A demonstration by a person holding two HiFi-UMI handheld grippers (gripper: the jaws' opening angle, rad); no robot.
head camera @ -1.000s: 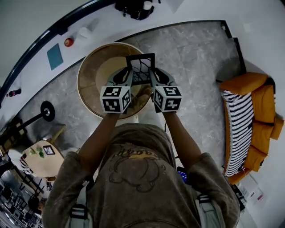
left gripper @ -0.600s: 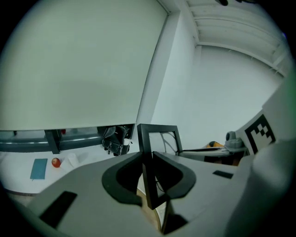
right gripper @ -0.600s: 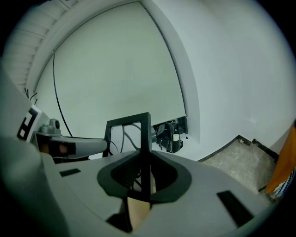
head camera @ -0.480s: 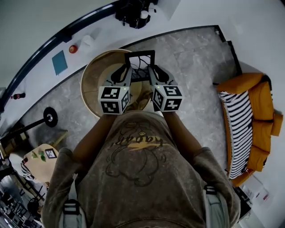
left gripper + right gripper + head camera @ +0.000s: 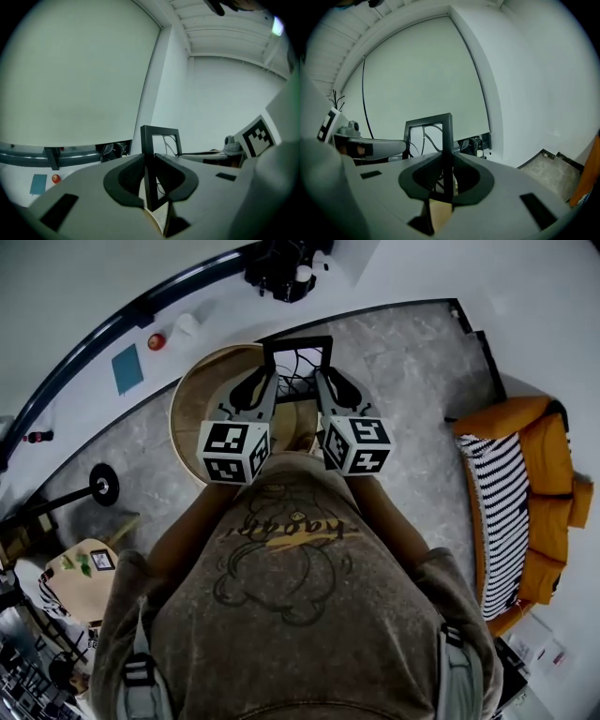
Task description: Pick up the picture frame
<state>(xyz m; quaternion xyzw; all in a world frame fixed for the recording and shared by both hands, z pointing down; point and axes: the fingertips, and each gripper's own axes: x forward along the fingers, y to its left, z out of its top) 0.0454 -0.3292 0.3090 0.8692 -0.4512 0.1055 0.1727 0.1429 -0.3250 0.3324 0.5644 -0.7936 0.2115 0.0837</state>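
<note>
1. Both pairs of jaws are clenched on the picture frame (image 5: 149,140). Your left gripper (image 5: 151,182) squeezes one upright side rail between its dark pads, and your right gripper (image 5: 447,180) squeezes the opposite rail the same way.
2. Only the head view shows both grips together. There the left gripper (image 5: 270,381) and right gripper (image 5: 324,381) flank the black frame (image 5: 298,342), held out in front of you over the round table (image 5: 192,395).
3. Each gripper view shows a single rail standing upright in the jaws, with the rest of the frame stretching off sideways. Dark curved lines show inside its opening.
4. Your left gripper view catches the marker cube (image 5: 257,135) of the other gripper at its right edge. The rest of the background is pale wall (image 5: 79,75).
5. Your right gripper view shows the left gripper's grey body at its left. A corner of grey floor (image 5: 548,171) sits low on the right, which the left gripper view does not show.
6. The head view alone takes in the orange sofa (image 5: 548,442) with its striped throw (image 5: 502,512), well apart from the table on your right.
</note>
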